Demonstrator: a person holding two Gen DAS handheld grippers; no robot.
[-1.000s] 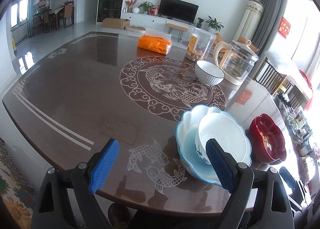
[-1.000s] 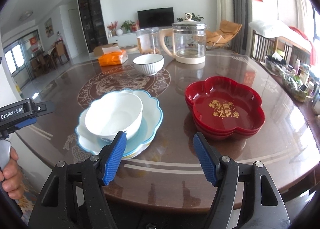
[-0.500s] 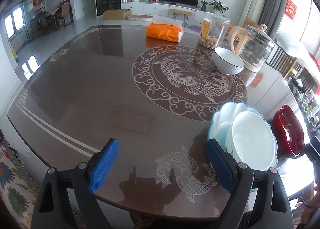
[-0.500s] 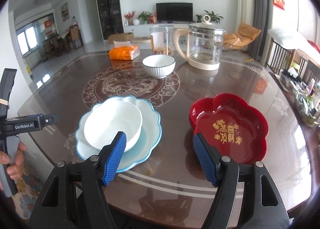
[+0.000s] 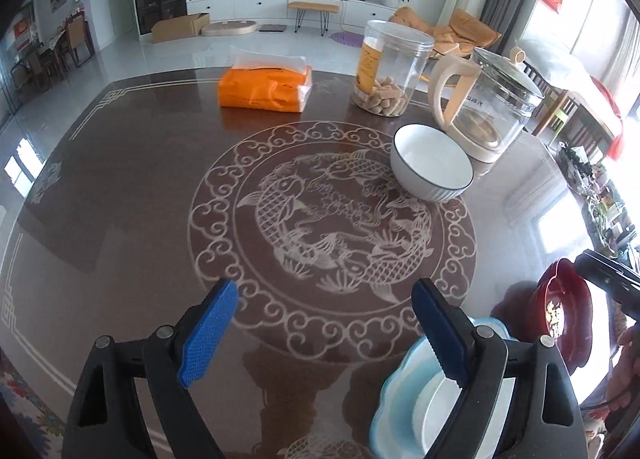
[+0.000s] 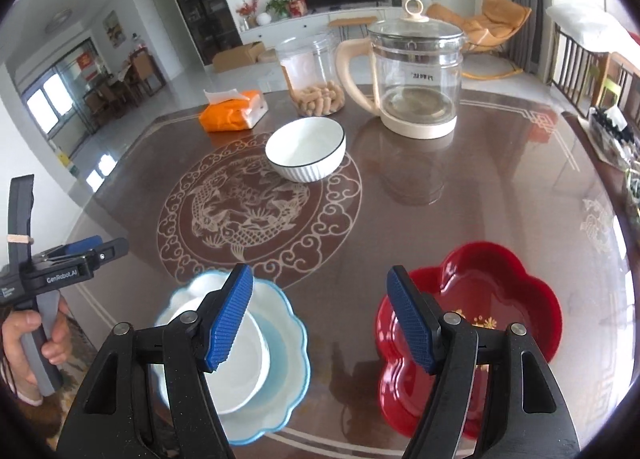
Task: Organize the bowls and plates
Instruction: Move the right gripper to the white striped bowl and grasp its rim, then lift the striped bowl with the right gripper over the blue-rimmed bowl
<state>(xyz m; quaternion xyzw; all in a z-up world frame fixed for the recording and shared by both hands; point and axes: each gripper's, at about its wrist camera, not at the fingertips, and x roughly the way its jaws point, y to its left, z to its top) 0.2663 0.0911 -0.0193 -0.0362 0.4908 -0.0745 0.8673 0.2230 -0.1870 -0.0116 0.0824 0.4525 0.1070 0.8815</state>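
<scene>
Glossy dark table; glazed ribbed bowl; glass kettle.

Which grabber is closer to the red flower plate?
The right one. The right gripper hangs open just above the near edge of the red flower plate. The left gripper is farther, over the brown table beyond the blue plate.

Both wrist cameras are looking steeply down and forward over the brown table from its near edge, toward the living room. Both are sharing the ribbed white bowl, glass kettle, and blue scalloped plate at lower frame.
</scene>
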